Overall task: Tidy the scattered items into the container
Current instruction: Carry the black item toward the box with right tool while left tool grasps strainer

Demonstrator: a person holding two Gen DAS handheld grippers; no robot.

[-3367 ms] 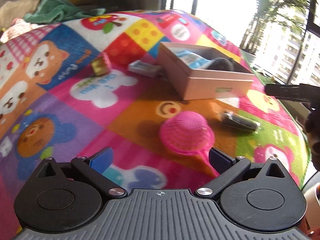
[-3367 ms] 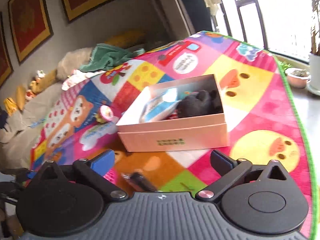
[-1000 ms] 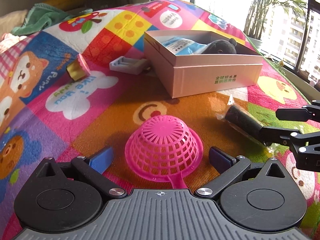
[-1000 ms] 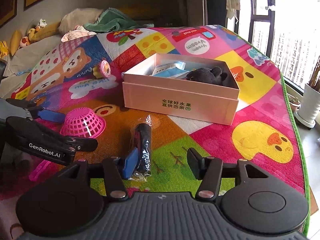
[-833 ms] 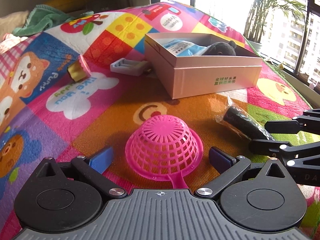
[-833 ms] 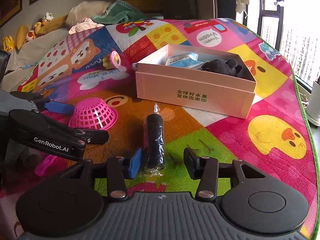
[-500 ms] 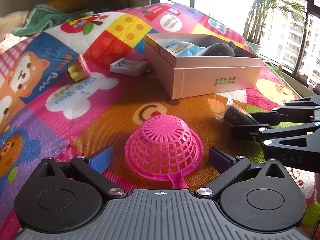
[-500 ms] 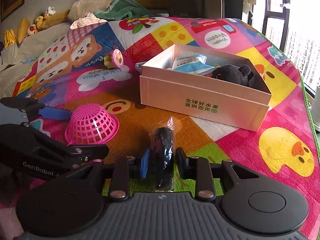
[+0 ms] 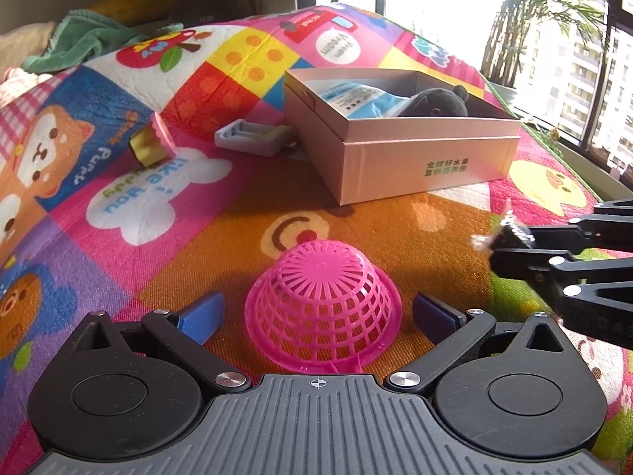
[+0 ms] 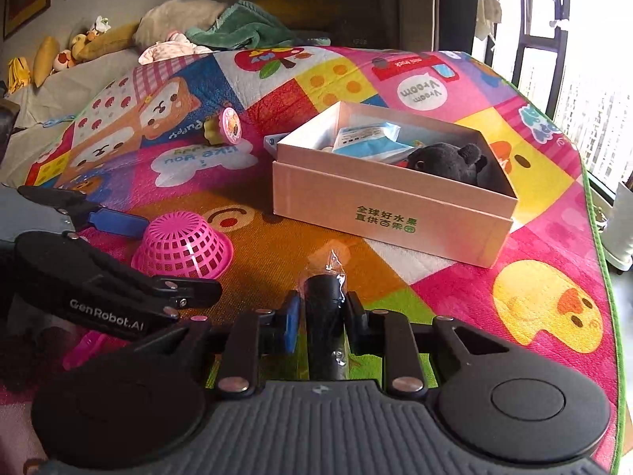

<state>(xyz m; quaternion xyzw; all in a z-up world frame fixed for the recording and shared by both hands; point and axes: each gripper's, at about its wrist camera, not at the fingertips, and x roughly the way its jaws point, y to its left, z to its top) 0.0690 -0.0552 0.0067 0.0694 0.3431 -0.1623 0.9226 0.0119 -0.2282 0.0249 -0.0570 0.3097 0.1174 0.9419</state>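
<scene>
- The play mat [image 9: 245, 213] is a soft, quilt-like sheet with a fine woven texture, printed in bright squares with bears, ducks and speech bubbles.
- The pink box [image 10: 379, 213] is smooth rectangular cardboard with green characters printed on its front wall; it sits open on the mat.
- Inside it lie a fuzzy black plush toy [image 10: 447, 160] and a glossy blue-and-white packet [image 10: 366, 138].
- The pink strainer [image 9: 322, 304] is a dome of openwork plastic lattice, turned mouth-down on the orange patch of the mat, well short of the box.
- The left gripper [image 9: 316, 314] is spread wide, a blue pad on either side of the strainer, with none of them seen touching it.
- The right gripper [image 10: 320, 318] is pressed in on the black cylinder [image 10: 324, 316], a dark tube in crinkly clear wrap whose twisted end sticks out ahead of the fingers.
- That cylinder is near the box's front wall, still outside it.
- Beside the box's far-left corner lies a grey ridged plastic tray [image 9: 253, 136].
- Further left, a small gold-and-pink cup-shaped toy [image 9: 152, 144] lies on its side.
</scene>
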